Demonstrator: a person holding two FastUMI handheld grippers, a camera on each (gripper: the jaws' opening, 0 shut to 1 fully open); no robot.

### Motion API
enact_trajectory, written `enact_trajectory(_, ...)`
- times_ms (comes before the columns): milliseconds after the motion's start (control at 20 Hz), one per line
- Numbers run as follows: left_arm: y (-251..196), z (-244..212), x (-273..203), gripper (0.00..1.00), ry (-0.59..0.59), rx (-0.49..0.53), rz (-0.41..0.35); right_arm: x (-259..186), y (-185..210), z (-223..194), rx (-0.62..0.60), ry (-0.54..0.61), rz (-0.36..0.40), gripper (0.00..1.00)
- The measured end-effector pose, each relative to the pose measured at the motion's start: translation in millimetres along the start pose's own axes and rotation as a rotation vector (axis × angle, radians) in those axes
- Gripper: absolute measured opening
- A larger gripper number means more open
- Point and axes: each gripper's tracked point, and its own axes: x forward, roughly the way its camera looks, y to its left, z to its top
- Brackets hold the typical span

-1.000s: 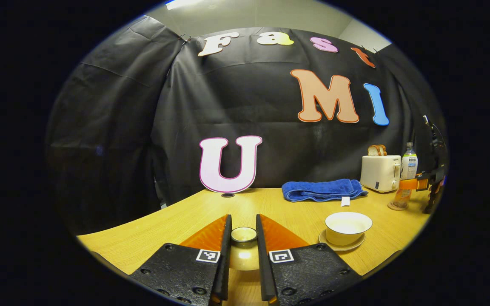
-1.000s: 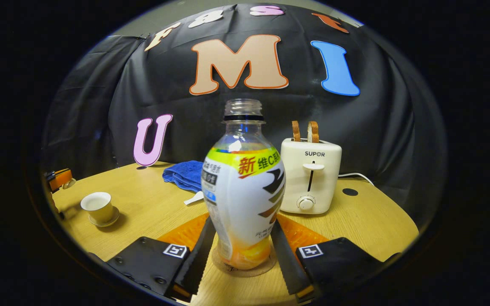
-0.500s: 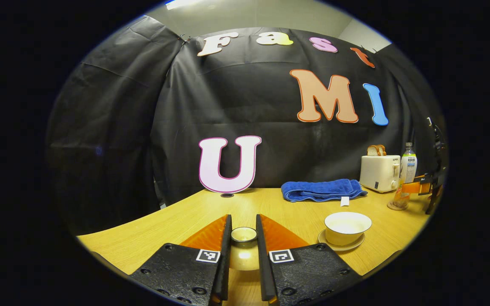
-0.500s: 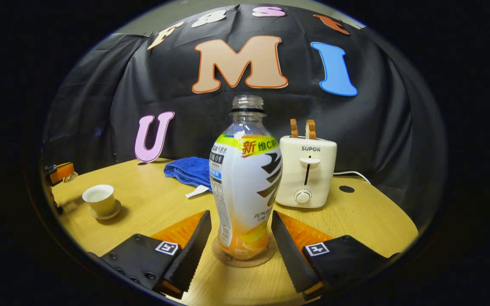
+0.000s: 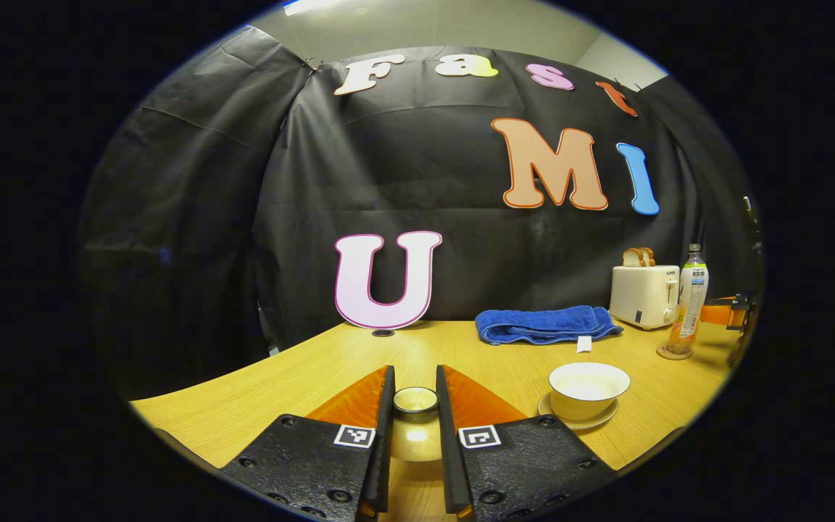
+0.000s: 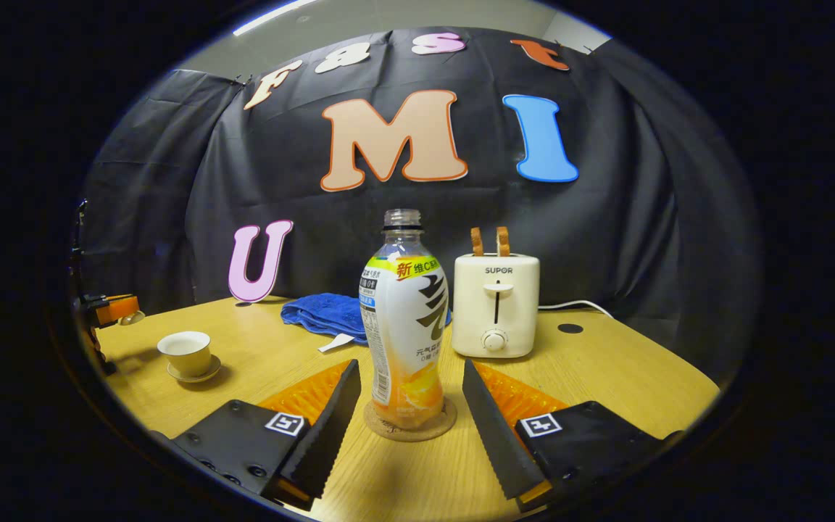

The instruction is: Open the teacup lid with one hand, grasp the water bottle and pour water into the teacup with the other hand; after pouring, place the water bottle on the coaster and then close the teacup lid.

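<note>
The water bottle (image 6: 404, 330) stands straight up on the round coaster (image 6: 409, 426), its open neck pointing at the ceiling. The right claw (image 6: 406, 388) is wide, with a finger on each side of the bottle and not touching it. The left claw (image 5: 415, 397) sits low over the bench (image 5: 330, 366) and pinches the teacup lid (image 5: 415, 420). The open teacup (image 5: 588, 389) sits on its saucer (image 5: 577, 420) nearby.

Low tabletop views, shared teacup (image 5: 588, 389)
</note>
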Motion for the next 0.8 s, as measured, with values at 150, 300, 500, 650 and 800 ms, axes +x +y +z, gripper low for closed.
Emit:
enact_trajectory(150,-16,0,8,0.27,0.002,0.000,-0.032,-18,-6,5,0.002,-0.043,-0.047,0.88)
enact_trajectory(300,-34,0,17,0.28,0.004,0.000,-0.075,-32,-10,11,0.006,-0.069,-0.090,0.92)
enact_trajectory(500,-63,-1,28,0.27,0.007,-0.003,-0.151,-51,-11,10,0.006,-0.076,-0.150,0.91)
enact_trajectory(650,-88,-1,33,0.28,0.003,-0.005,-0.229,-60,-14,11,0.007,-0.079,-0.195,0.93)
enact_trajectory(800,-112,-1,36,0.28,0.003,-0.007,-0.300,-62,-9,11,0.007,-0.078,-0.191,0.91)
